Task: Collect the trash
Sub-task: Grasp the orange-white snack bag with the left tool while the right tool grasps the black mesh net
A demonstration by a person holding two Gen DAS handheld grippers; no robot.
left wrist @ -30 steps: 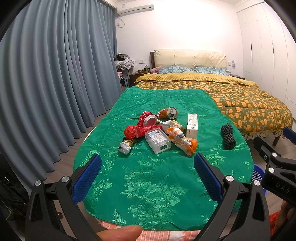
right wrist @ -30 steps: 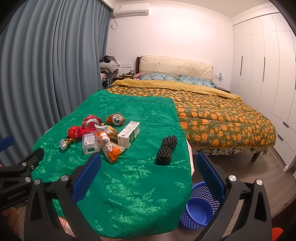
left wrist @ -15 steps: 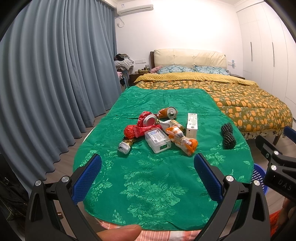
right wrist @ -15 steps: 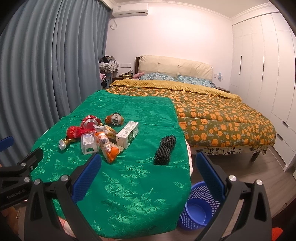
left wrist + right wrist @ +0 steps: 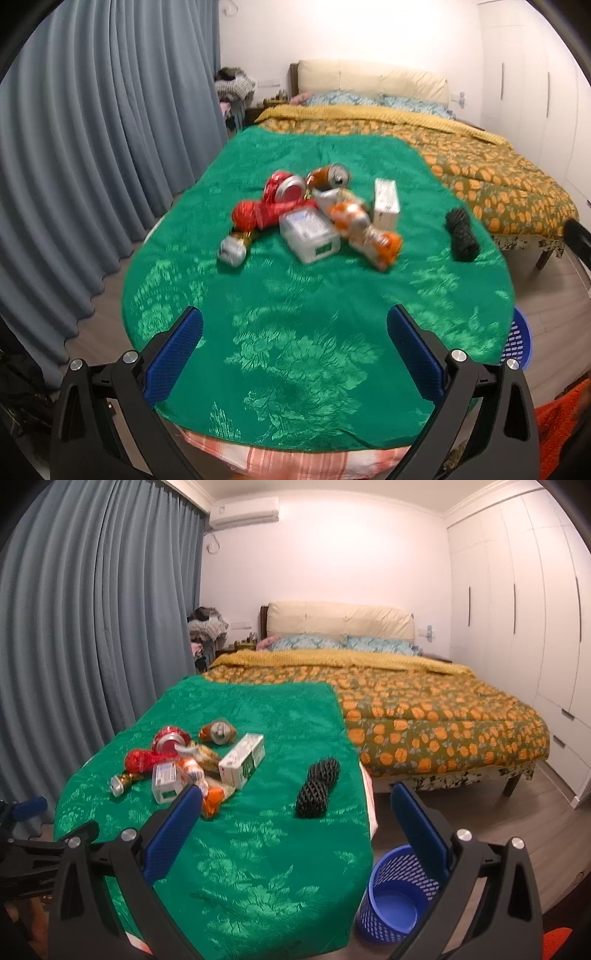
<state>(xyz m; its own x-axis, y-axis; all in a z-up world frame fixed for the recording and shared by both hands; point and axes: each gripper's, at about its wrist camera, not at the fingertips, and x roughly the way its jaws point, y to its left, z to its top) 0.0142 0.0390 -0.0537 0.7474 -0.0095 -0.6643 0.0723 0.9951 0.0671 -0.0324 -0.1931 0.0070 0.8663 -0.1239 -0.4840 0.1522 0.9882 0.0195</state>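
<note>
Both tools hang over the near edge of the worktop [image 5: 295,369], and neither has anything in it. The left tool [image 5: 295,347] has its blue pads spread wide apart; the right tool [image 5: 295,827] is just as wide, nothing between the pads.

The trash sits in a heap toward the far-left middle of the green cloth: a clear plastic box [image 5: 308,232] at the near side, an orange snack wrapper [image 5: 369,232] touching its right, a white carton [image 5: 386,201] just behind that, a red wrapper [image 5: 258,214] on the left, a crushed red can [image 5: 282,184] and an orange can [image 5: 328,176] at the far side, and a small foil piece [image 5: 232,251] lying just apart at the near left. Off on its own to the right — a black mesh sleeve [image 5: 318,788], well clear of the pile.

The blue basket [image 5: 397,895] stands on the floor past the worktop's right edge, below the right tool.

Nothing is collected yet, by the look of it. The smart opener seems to be the mesh sleeve for the right tool: it is isolated, and nearest the basket. Come down straddling its narrow waist, close firmly since the mesh looks soft, and lift straight so the cloth doesn't drag. The left view is blurred — fine detail in the heap is hard to call.
</note>
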